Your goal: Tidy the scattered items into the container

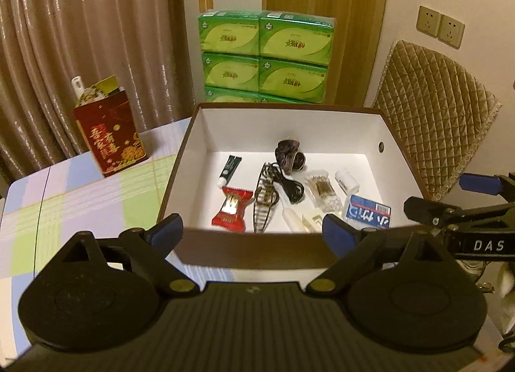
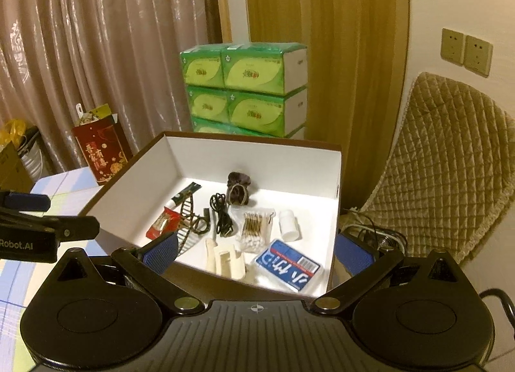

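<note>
A brown box with a white inside stands on the table. In it lie a red sweet packet, a green tube, a hair clip, a black cable, a dark scrunchie, cotton swabs, a white bottle, a blue tissue pack and a cream-coloured piece. My left gripper hovers open before the box's near wall, empty. My right gripper is open over the near right corner, holding nothing.
A checked cloth covers the table. A red gift bag stands left of the box. Stacked green tissue packs rise behind it, curtains hang at the back left, and a quilted chair back stands to the right.
</note>
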A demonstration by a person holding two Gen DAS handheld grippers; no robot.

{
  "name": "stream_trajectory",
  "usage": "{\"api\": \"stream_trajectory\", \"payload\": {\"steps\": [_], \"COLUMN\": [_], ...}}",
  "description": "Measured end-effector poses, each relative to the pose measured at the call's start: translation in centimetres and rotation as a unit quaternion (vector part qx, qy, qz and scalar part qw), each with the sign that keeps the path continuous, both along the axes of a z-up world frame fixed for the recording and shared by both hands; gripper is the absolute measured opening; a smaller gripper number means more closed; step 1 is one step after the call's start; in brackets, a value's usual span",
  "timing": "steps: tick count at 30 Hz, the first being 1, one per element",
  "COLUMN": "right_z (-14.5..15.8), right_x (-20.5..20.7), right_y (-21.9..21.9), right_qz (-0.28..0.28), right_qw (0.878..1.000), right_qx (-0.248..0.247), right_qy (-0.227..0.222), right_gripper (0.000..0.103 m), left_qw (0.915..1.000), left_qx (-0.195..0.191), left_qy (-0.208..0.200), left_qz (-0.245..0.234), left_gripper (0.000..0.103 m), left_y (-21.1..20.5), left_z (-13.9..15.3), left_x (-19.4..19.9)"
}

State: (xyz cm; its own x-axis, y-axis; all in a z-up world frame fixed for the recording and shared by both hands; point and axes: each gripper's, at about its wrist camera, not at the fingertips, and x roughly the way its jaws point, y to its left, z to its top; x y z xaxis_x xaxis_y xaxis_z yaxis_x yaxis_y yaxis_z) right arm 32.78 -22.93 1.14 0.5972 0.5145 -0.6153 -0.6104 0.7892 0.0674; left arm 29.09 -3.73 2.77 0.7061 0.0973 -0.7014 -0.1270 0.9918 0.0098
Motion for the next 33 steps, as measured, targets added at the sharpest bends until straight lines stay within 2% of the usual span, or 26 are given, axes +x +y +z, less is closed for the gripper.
{"api": "stream_trajectory", "payload": {"steps": [5, 13, 22, 33], "right_z": [0.7, 1.6, 2.4, 2.7], "right_x": [-2.2, -5.6, -9.3, -12.9], "right_y": [-0.6, -1.1, -1.5, -2.2], "right_qz": [-0.003, -0.006, -0.005, -0.016], "right_qw": [1.0, 1.0, 1.0, 1.0], "right_qx": [0.003, 0.007, 0.01, 0.008], "right_qy": [-0.004, -0.005, -0.004, -0.01], "right_gripper": [0.101, 0.101, 0.101, 0.101], "left_qw": [1.0, 0.9996, 0.9999, 0.9999], "left_qx": [0.006, 0.025, 0.011, 0.016], "left_qy": [-0.003, -0.01, -0.002, 0.004], "left_qz": [0.006, 0.012, 0.005, -0.001], "left_gripper": [0.096, 0.096, 0.098, 0.098], "left_y": [0.4, 0.6, 0.6, 0.2], "left_z": [0.6, 1.5, 2.0, 1.8], "left_x": [-2.6, -6.5, -10.6, -13.6]}}
